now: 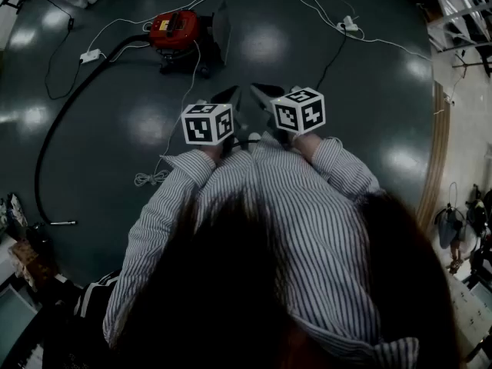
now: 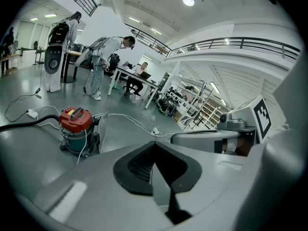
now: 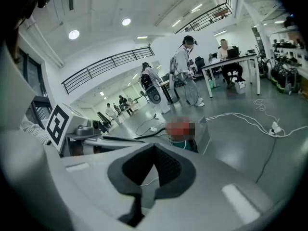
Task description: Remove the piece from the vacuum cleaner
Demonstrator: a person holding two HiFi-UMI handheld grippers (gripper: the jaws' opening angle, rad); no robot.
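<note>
The vacuum cleaner point(image 1: 175, 33) is seen on the floor point(image 1: 338, 98), with a black hose point(image 1: 54, 137) attached and a grey panel point(image 1: 221, 28) just beside it. Well short of it, the left gripper point(image 2: 154, 146) and right gripper point(image 3: 154, 147) are held with jaws pressed together, nothing between them.

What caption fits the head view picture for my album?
Left gripper and right gripper, jaws together, face the red vacuum cleaner.
</note>
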